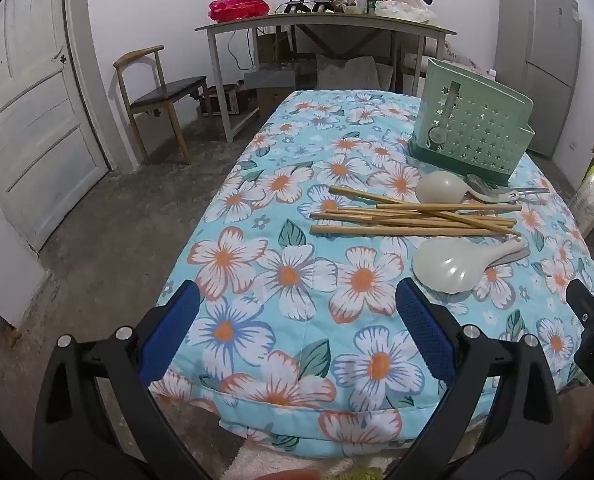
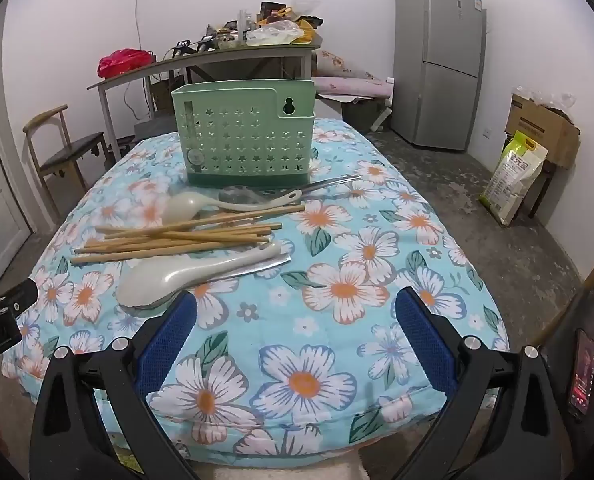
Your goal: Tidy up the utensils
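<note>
A: Item, chopsticks [image 2: 177, 238]; loose heap, spoons [image 2: 185, 272] on either side; all unsorted before the green holder [image 2: 243, 142].

B: Item, left gripper [image 1: 297, 332], right gripper [image 2: 295, 332]; both wide, empty, above the near quilt [image 2: 317, 360]; presumably poised for a first pick.

Matt wooden chopsticks [image 2: 177, 236], glossy plastic spoons [image 2: 185, 276], perforated plastic basket [image 2: 245, 136], quilted floral cloth [image 2: 337, 320].
</note>
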`<state>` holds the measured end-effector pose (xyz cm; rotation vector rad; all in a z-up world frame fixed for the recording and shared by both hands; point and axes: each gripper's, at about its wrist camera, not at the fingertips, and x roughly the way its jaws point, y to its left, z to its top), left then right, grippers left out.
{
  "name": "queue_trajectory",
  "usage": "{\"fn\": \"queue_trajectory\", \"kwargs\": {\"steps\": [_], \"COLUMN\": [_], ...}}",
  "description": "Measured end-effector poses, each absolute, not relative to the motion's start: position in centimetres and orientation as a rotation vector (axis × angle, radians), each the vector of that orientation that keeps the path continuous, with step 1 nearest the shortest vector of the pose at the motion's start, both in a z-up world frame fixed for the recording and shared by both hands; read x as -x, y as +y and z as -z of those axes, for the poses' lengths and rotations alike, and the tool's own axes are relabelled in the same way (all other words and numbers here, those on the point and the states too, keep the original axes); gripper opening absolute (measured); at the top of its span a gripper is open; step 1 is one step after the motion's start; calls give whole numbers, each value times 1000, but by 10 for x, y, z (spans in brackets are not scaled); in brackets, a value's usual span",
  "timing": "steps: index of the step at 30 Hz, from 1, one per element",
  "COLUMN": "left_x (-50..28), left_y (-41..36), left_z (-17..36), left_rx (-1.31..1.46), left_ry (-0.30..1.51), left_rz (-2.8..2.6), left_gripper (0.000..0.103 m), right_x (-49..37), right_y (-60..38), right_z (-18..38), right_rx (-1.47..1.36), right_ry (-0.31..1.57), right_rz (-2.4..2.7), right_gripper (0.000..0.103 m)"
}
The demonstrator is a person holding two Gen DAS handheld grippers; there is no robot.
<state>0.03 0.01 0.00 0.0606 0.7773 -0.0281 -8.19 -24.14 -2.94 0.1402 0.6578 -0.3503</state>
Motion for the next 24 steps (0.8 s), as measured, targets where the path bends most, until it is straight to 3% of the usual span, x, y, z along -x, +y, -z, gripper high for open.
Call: {"fn": "queue_trajectory", "kwargs": {"steps": [24], "left_x": [-2], "left_y": [5], "left_z": [1], "left_rx": [-60], "left_ry": [783], "left_rz": [26], "left_gripper": [95], "right_x": [79], "right_y": [-241], "right_z": [29], "right_rx": [-126], "right_ry": [657], "right_rz": [352], "right_gripper": [97]}}
